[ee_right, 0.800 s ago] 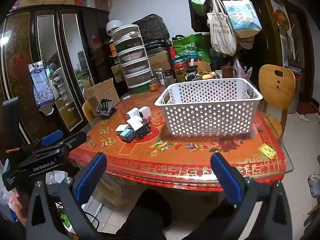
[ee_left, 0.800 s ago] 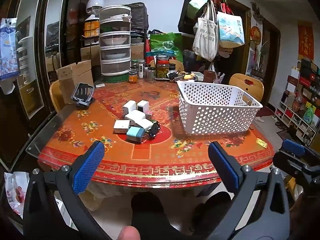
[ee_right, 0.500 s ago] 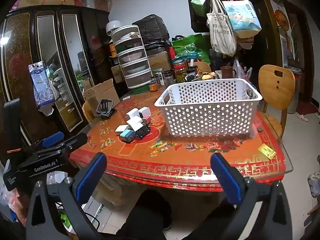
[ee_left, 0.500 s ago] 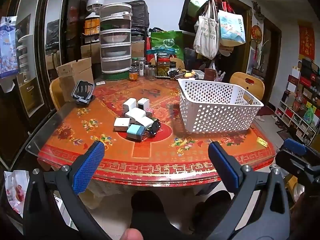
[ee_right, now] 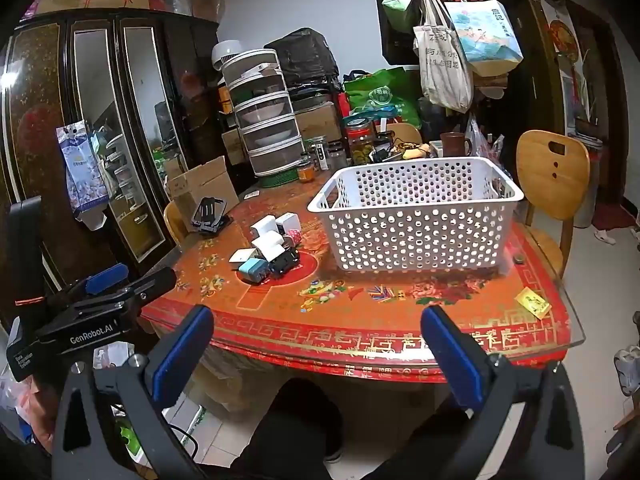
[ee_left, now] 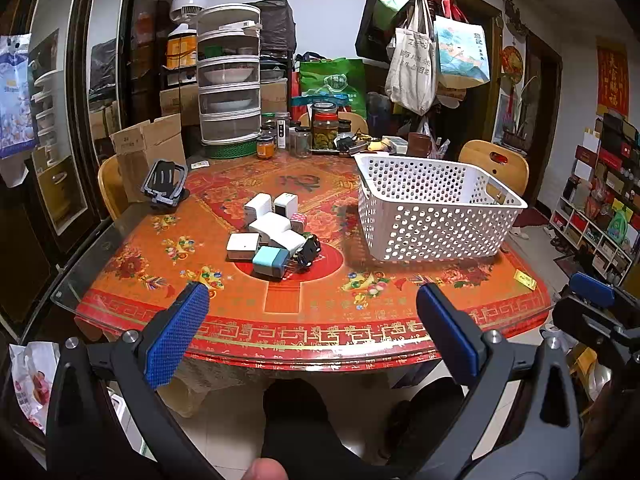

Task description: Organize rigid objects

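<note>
The left tongs (ee_left: 312, 316) have crept a little closer to the counter (ee_left: 320, 312), both they and the right tongs (ee_right: 316, 336) wide apart and empty, so the chargers (ee_left: 274, 236) wait at twelve o'clock, left of the basket (ee_left: 436, 216).

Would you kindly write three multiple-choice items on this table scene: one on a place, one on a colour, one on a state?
1. Where does the pile of chargers lie?
A. inside the basket
B. on the table, left of the basket
C. on a chair

2. What colour is the basket?
A. white
B. green
C. black

3. How is the left gripper?
A. shut on a charger
B. open, holding nothing
C. shut on the basket rim

Key: B, the pile sits on the red table; A, white perforated walls; B, pads apart, nothing between.
</note>
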Action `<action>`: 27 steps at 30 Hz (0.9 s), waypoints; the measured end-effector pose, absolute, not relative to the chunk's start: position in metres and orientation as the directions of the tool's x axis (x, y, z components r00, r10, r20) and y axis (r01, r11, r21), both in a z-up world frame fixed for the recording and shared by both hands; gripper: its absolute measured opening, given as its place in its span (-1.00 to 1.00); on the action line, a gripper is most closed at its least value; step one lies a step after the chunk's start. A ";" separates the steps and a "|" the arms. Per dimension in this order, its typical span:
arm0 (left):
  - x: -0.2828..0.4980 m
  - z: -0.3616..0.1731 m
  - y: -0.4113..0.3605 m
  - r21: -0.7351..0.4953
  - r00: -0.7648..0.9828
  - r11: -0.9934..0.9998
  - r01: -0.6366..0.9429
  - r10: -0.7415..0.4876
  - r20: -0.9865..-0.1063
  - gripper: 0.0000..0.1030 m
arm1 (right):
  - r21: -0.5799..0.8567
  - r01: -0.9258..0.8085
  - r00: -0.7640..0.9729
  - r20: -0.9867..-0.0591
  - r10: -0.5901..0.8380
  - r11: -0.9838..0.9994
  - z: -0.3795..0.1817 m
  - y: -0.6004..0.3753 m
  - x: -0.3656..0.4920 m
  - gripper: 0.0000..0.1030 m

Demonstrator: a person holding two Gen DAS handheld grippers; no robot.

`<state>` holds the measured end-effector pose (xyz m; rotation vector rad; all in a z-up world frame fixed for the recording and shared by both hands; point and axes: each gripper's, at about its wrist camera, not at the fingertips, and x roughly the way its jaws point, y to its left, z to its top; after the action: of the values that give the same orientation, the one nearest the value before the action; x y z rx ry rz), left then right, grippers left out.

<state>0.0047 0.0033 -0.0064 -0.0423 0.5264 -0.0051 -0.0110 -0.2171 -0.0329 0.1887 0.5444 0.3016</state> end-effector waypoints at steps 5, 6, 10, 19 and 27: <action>0.005 -0.008 0.003 -0.041 0.864 0.999 -0.005 -0.016 -0.503 0.99 | 0.254 -0.231 0.813 -0.479 0.330 0.939 -0.032 -0.218 -0.012 1.00; 0.005 -0.008 0.003 -0.041 0.865 0.999 -0.006 -0.015 -0.502 0.99 | 0.255 -0.232 0.813 -0.479 0.331 0.939 -0.032 -0.218 -0.011 1.00; 0.005 -0.007 0.002 -0.039 0.864 0.999 -0.006 -0.015 -0.503 0.99 | 0.255 -0.231 0.813 -0.480 0.330 0.939 -0.032 -0.218 -0.011 1.00; 0.005 -0.010 0.001 -0.036 0.863 0.999 -0.005 -0.014 -0.505 0.99 | 0.253 -0.232 0.813 -0.480 0.330 0.939 -0.032 -0.218 -0.011 1.00; 0.005 -0.011 0.001 -0.035 0.862 0.999 -0.005 -0.014 -0.507 0.99 | 0.253 -0.230 0.813 -0.480 0.329 0.940 -0.033 -0.217 -0.011 1.00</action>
<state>0.0051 0.0008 -0.0106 -0.0359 0.5314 -0.0047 -0.0110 -0.2175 -0.0325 0.1873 0.5452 0.3003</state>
